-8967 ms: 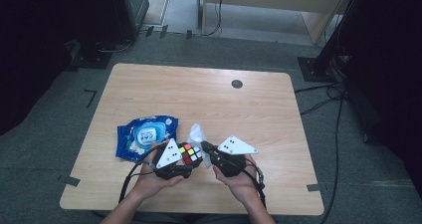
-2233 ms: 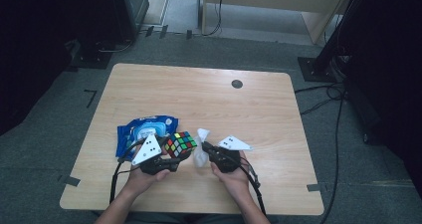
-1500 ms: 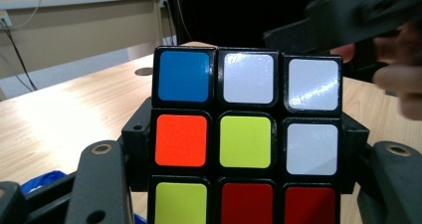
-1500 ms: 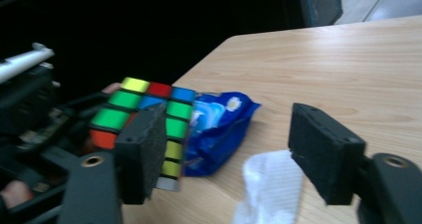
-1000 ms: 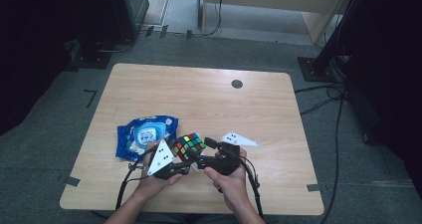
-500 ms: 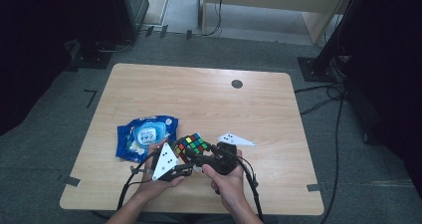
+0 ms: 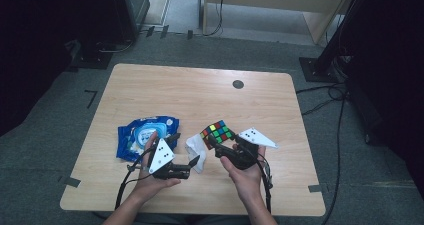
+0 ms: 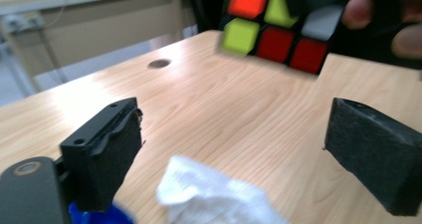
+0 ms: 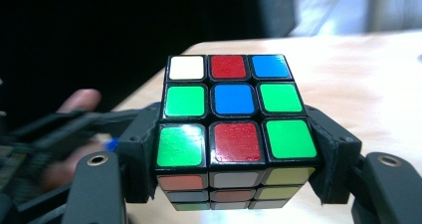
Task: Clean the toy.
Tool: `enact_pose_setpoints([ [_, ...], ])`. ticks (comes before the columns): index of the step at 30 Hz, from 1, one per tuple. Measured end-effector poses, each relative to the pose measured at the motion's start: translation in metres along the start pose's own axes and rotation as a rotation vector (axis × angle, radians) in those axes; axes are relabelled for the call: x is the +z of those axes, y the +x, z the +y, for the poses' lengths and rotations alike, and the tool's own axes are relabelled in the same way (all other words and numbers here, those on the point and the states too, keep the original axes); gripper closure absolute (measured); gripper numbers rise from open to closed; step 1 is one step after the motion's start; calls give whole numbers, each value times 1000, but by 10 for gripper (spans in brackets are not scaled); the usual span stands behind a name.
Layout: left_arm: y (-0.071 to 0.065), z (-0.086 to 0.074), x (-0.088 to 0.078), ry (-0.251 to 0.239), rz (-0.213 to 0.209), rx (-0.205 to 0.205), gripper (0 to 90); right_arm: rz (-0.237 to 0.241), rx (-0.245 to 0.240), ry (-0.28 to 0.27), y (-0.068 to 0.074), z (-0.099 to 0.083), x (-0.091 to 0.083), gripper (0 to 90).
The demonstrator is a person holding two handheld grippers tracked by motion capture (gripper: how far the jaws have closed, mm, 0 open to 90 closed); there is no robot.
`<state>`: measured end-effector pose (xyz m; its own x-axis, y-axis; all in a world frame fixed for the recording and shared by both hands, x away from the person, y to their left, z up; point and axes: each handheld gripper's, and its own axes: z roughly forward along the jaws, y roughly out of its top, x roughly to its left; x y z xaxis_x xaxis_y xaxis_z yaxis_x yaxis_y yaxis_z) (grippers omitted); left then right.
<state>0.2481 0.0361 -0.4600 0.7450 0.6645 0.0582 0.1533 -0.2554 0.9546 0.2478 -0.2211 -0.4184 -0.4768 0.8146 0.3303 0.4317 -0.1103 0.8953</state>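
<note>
1. Gripping the cube (image 9: 234, 129) by two opposite sides, the right tool (image 7: 220, 146) holds it above the bench (image 7: 200, 100); half a second ago both tools met at the cube.
2. Left tool (image 7: 192, 161): its jaws have just been opening and now stand wide, nothing between them, over a white wipe (image 8: 209, 196).
3. Beside the left hand (image 7: 150, 182) lies a blue wipes pack (image 7: 142, 135), unmoved.
</note>
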Motion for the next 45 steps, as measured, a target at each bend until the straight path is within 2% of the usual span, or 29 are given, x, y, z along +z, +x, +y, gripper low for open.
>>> enact_pose_setpoints([
  [1, 3, 0, -2, 6, 12, -15, 74, -27, -25, -6, -3, 1, -1, 343],
  [6, 16, -4, -15, 17, 5, -55, 35, -152, -121, -6, -22, -2, -3, 343],
  [9, 25, -9, -26, 41, 40, -81, 34, -198, -121, 13, -35, -8, 0, 343],
  [12, 35, -14, -37, 59, 53, -106, 34, -239, -110, 45, -49, -17, 8, 343],
  [15, 42, -19, -47, 72, 73, -111, 35, -267, -100, 77, -57, -24, 16, 343],
  [20, 47, -28, -61, 79, 91, -129, 35, -306, -99, 117, -61, -34, 30, 343],
  [25, 48, -31, -65, 95, 94, -130, 35, -352, -101, 143, -65, -45, 41, 343],
  [31, 50, -31, -70, 89, 98, -137, 35, -410, -75, 152, -76, -51, 44, 343],
  [38, 52, -32, -74, 95, 102, -144, 35, -434, -84, 166, -80, -58, 47, 343],
  [45, 52, -32, -74, 93, 104, -151, 35, -441, -119, 177, -78, -59, 49, 342],
])
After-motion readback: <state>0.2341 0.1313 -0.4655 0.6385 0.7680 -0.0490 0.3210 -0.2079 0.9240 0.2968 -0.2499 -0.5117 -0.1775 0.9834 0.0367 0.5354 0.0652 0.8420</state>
